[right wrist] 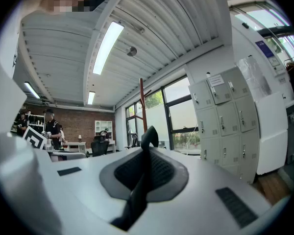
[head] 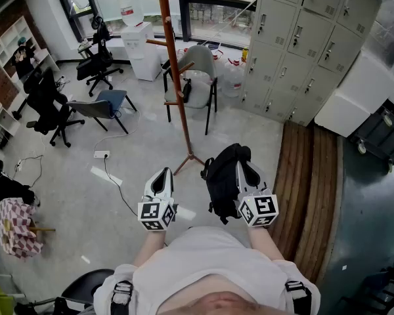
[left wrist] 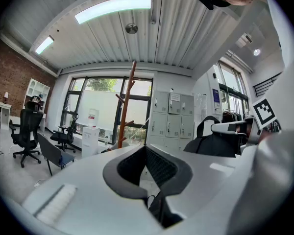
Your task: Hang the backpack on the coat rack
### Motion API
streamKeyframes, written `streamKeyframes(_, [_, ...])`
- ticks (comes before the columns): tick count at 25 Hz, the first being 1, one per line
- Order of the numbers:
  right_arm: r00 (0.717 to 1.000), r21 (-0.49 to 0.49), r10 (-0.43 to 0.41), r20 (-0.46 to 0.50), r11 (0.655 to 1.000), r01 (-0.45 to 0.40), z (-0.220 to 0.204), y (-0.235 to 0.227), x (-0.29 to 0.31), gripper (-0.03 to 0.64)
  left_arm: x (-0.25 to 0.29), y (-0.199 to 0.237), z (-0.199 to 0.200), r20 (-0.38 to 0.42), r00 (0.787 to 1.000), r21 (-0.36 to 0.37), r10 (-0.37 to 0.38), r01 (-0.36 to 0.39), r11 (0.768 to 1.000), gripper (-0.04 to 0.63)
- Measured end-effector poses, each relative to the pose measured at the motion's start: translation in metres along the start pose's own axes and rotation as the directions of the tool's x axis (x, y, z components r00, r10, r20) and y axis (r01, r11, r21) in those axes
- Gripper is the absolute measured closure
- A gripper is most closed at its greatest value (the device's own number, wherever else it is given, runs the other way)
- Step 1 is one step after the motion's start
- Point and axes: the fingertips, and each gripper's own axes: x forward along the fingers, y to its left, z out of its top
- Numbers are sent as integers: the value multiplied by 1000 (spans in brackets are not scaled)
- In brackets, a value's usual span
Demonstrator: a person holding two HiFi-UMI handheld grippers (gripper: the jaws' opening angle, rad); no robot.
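Dangling black backpack, strap in right gripper.

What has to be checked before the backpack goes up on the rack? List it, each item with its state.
1. Grip: the right gripper is shut on the strap: ok.
2. Load: the backpack hangs from that grip, beside the gripper: ok.
3. Spare hand: the left gripper has its jaws together with nothing between them: ok.
4. Free place: the pegs of the coat rack that are in view carry nothing: ok.
5. Reach: the rack stands ahead, apart from both grippers: not ok.
6. Strap loop open enough for a peg: cannot tell.
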Motion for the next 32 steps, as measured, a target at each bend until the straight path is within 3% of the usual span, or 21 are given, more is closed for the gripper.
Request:
streamKeyframes(18, [1000, 0, -12, -3, 1000, 12, -2, 11, -16, 606, -15, -7, 0, 1, 1000, 13, -27, 27, 1000, 583])
streamKeyframes(32, [997, -24, -72, 23, 997, 72, 0, 41, 4, 606, -16, 38, -13, -3, 997, -19, -73, 72, 997, 584])
